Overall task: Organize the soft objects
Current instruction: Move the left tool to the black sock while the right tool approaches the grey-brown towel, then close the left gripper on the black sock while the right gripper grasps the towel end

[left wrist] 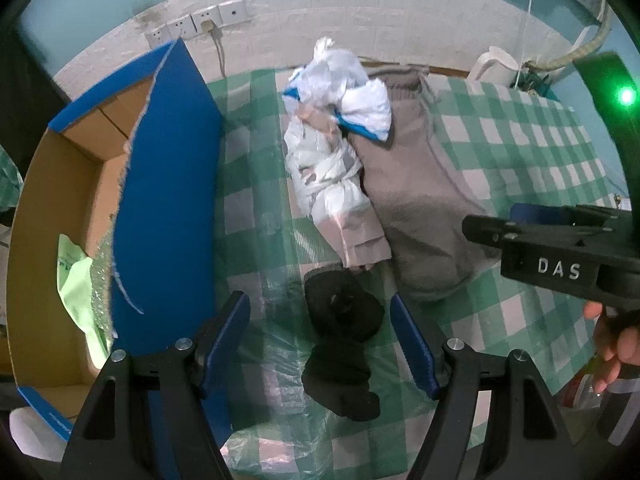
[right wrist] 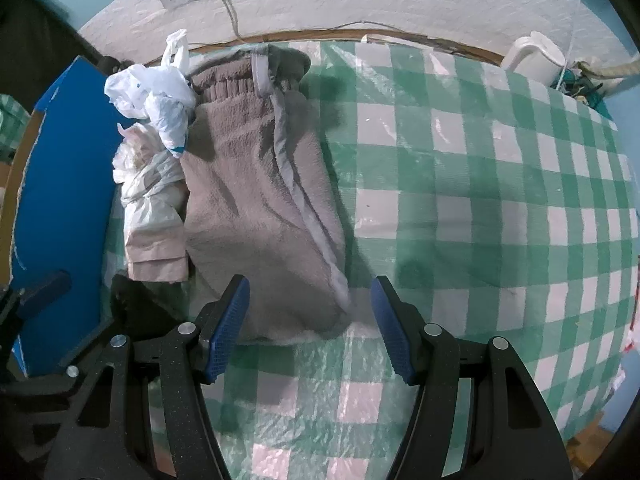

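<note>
Left tongs (left wrist: 320, 336): held spread wide, nothing gripped; the blue fingers (left wrist: 228, 332) are seen on either side of the black cloth, above it.
Right tongs (right wrist: 310, 320): also released, with the near end of the grey towel lying between the blue pads (right wrist: 226, 328); contact cannot be judged.
Black cloth (left wrist: 344, 336): a dark, crumpled, soft item, bunched into two lumps, lying on the table near its front, just below the pale bundle.
Grey towel (right wrist: 256, 208): a long, fuzzy, grey-brown piece, folded lengthwise, edged with a lighter trim and a small loop at its far end; it is laid across the table toward the wall.
Pale bundle (left wrist: 336, 184): beige fabric wrapped and knotted in thin white plastic, pressed against the towel's left side.
White bag (left wrist: 344, 88): crinkled white plastic with blue marks, resting on the far end of the bundle and towel.
Cardboard box (left wrist: 52, 208): open, blue outside and brown inside, standing at the table's left; a light green bag (left wrist: 76, 280) is seen inside.
Table (right wrist: 480, 200): covered with a green and white checked cloth under clear plastic.
White jug (right wrist: 536, 56): placed at the far right corner by the wall.
</note>
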Action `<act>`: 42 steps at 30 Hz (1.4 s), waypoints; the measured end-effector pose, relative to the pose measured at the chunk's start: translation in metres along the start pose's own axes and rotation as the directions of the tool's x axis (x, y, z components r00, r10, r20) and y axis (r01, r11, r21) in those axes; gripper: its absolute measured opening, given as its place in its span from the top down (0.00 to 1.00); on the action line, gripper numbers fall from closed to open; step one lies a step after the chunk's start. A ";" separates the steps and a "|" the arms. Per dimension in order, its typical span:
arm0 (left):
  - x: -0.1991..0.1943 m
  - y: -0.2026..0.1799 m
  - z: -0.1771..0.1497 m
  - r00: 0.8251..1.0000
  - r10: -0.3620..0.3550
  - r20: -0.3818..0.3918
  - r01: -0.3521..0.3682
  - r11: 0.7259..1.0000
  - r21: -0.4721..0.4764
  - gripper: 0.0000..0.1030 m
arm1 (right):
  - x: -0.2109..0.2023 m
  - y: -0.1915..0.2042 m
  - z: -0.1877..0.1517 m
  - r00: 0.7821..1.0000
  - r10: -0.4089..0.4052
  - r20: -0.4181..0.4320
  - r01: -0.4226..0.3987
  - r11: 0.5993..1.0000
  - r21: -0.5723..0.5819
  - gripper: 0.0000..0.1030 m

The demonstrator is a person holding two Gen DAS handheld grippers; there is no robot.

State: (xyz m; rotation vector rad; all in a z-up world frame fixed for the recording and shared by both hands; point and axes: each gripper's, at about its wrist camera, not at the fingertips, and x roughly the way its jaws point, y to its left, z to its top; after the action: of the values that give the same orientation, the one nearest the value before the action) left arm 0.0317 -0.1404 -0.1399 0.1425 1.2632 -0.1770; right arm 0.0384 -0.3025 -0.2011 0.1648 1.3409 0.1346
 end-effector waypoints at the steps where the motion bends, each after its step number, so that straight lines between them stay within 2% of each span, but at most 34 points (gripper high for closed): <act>1: 0.002 0.000 0.000 1.000 0.003 -0.007 -0.003 1.000 -0.001 0.28 | 0.001 0.000 0.001 1.000 0.004 -0.001 -0.004 1.000 0.001 0.39; 14: 0.028 -0.002 -0.006 0.997 0.003 -0.082 -0.003 1.000 0.003 0.28 | 0.026 -0.010 0.021 0.999 0.036 -0.037 -0.036 0.999 0.018 0.39; 18: 0.036 0.000 -0.004 0.996 0.003 -0.095 -0.004 1.000 -0.005 0.25 | 0.037 -0.013 0.028 0.998 0.041 -0.050 -0.040 0.999 0.023 0.39; 27: 0.049 0.000 -0.003 0.992 0.002 -0.124 -0.001 1.000 0.006 0.25 | 0.051 -0.021 0.041 0.998 0.048 -0.047 -0.046 0.998 0.045 0.38; 32: 0.056 0.001 -0.006 0.991 -0.010 -0.135 0.010 1.000 -0.003 0.25 | 0.056 -0.019 0.044 0.999 0.032 -0.037 -0.032 0.999 0.018 0.37; 34: 0.058 0.002 -0.007 0.991 -0.015 -0.134 0.013 1.000 -0.009 0.29 | 0.056 -0.015 0.041 0.999 0.028 -0.032 -0.028 1.000 0.012 0.37; 36: 0.060 0.003 -0.007 0.991 -0.013 -0.132 0.012 1.000 -0.008 0.34 | 0.057 -0.011 0.040 0.999 0.028 -0.027 -0.028 1.000 0.002 0.43; 37: 0.061 0.004 -0.008 0.991 -0.016 -0.131 0.016 1.000 -0.002 0.38 | 0.063 -0.002 0.036 0.999 0.031 -0.024 -0.031 1.000 -0.003 0.49; 39: 0.060 0.001 -0.008 0.992 -0.013 -0.123 0.015 1.000 0.018 0.43 | 0.060 0.004 0.034 1.000 -0.002 -0.018 0.002 1.000 -0.023 0.57; 41: 0.057 -0.008 -0.009 0.994 0.004 -0.109 0.000 0.999 0.043 0.46 | 0.059 0.010 0.032 0.999 -0.042 -0.016 0.042 0.998 -0.048 0.72; 42: 0.056 -0.009 -0.009 0.995 0.016 -0.103 -0.010 0.999 0.050 0.48 | 0.059 0.012 0.031 0.999 -0.050 -0.014 0.049 0.997 -0.052 0.74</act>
State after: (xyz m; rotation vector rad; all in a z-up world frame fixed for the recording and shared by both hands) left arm 0.0377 -0.1503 -0.1963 0.2050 1.3615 -0.1920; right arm 0.0821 -0.2810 -0.2483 0.0873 1.3543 0.1286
